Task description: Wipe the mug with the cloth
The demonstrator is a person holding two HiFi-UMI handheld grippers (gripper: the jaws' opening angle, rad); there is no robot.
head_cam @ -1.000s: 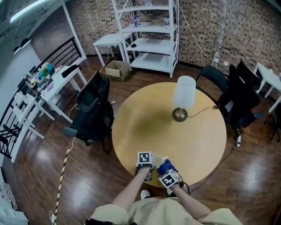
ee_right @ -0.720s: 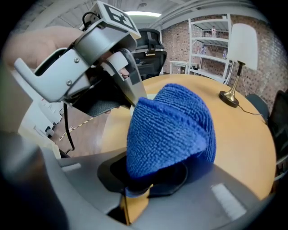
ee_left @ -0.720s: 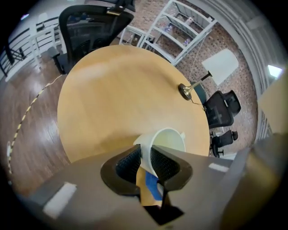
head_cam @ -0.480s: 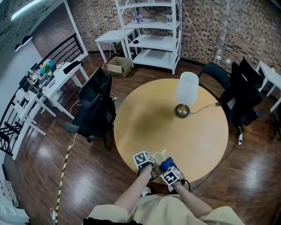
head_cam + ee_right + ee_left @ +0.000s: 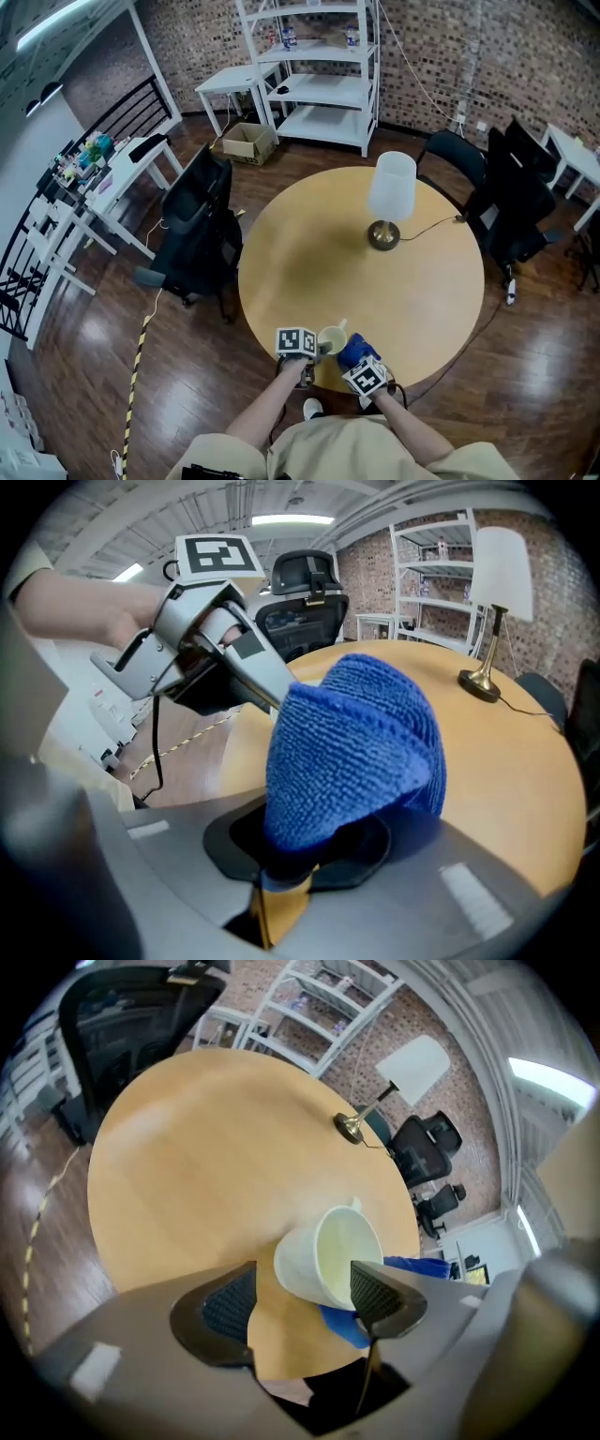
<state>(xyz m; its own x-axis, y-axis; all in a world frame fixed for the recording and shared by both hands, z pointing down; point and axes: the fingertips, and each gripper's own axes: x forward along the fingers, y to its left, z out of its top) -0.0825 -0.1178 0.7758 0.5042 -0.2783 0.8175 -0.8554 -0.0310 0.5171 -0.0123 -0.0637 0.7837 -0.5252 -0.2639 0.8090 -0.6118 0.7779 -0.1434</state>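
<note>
Two grippers, left to right: left gripper point(image 5: 300, 1302) released, jaws just opened wide with the mug point(image 5: 323, 1255) loose between them — regrip squarely on the wall before rubbing. Then right gripper point(image 5: 305, 855) clenched on the blue cloth point(image 5: 352, 752). Cream-white, glossy, tilted at the near edge of the table point(image 5: 187, 1147).

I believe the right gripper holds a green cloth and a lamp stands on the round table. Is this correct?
Not quite. The right gripper view shows the cloth is blue, not green. The right gripper does hold it, and the lamp stands on the round table.
</note>
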